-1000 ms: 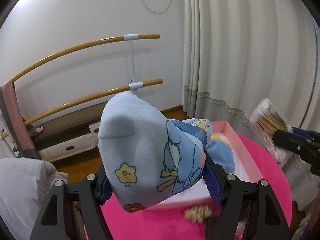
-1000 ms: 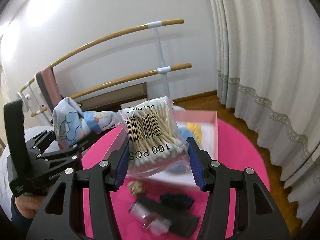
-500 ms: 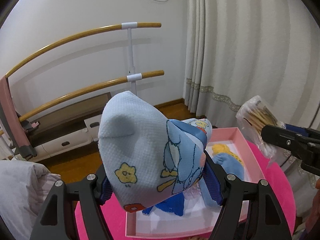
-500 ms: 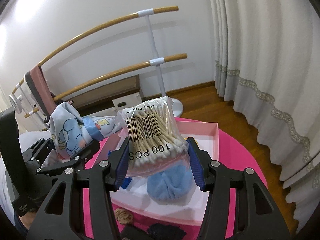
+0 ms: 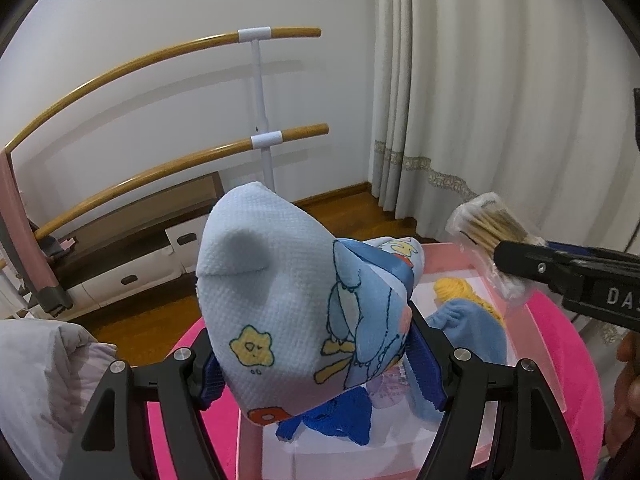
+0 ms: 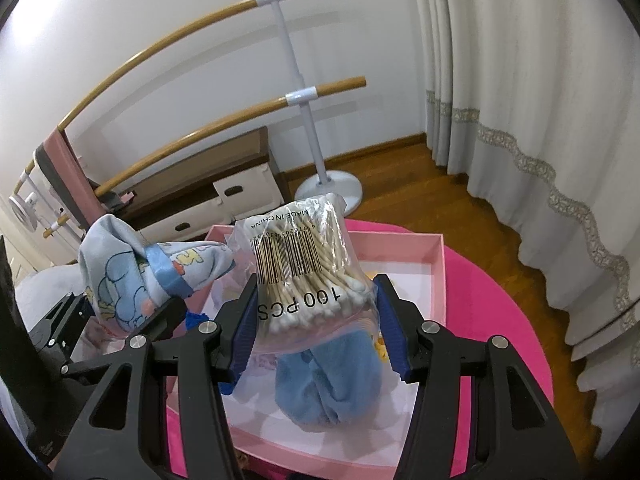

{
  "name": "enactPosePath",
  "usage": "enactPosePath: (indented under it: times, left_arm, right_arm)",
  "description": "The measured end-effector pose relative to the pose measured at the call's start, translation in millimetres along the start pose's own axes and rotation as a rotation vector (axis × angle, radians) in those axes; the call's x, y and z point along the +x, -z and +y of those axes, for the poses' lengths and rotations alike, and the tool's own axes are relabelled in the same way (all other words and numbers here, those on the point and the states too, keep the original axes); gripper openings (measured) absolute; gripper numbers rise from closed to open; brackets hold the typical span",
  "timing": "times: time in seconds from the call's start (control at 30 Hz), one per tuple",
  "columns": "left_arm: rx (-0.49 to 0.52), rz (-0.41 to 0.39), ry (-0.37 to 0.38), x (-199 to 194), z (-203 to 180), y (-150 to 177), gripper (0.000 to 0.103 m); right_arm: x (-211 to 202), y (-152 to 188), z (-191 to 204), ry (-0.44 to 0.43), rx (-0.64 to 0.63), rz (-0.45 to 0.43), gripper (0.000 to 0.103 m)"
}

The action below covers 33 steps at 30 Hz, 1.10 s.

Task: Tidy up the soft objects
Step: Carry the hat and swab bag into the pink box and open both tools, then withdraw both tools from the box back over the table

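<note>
My left gripper is shut on a light blue cartoon-print cloth and holds it above the left part of the pink box. The cloth also shows in the right wrist view. My right gripper is shut on a clear bag of cotton swabs, marked 100 PCS, and holds it over the pink box. The bag shows at the right of the left wrist view. In the box lie a light blue plush item, a yellow item and a dark blue item.
The box sits on a round pink table. Behind it stand wooden ballet bars on a white stand, a low cabinet and long curtains. A grey cushion lies at the left.
Both grippers have moved forward and higher over the pink box, each keeping its load. The small items at the table's front edge have dropped out of view.
</note>
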<state>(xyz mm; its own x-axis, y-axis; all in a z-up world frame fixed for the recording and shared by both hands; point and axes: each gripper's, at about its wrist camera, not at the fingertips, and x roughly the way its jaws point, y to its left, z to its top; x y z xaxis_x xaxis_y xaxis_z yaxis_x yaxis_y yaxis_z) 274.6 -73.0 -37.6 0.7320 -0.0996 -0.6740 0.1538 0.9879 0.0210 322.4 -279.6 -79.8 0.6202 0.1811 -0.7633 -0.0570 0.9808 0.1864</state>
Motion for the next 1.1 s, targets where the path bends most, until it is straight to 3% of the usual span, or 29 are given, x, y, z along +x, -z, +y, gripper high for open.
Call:
enactPosePath:
  times: [0.33, 0.47, 0.57, 0.83, 1.1]
  left_arm:
    - [0.026, 0.036, 0.003, 28, -10, -5, 0.075]
    - [0.069, 0.061, -0.015, 39, -19, -4, 0.093]
    - [0.062, 0.036, -0.033, 37, -18, -4, 0.102]
    - [0.01, -0.019, -0.048, 12, -5, 6, 0.102]
    - [0.02, -0.081, -0.062, -47, 2, 37, 0.102]
  right_arm:
    - [25, 6, -12, -0.005, 0.037, 0.053, 0.053]
    - [32, 9, -16, -0.004, 0.052, 0.069, 0.074]
    - [27, 15, -21, -0.016, 0.087, 0.044, 0.103]
    - [-9, 22, -25, 0.01, 0.119, -0.036, 0.103]
    - [-76, 40, 6, 0.022, 0.083, -0.158, 0.103]
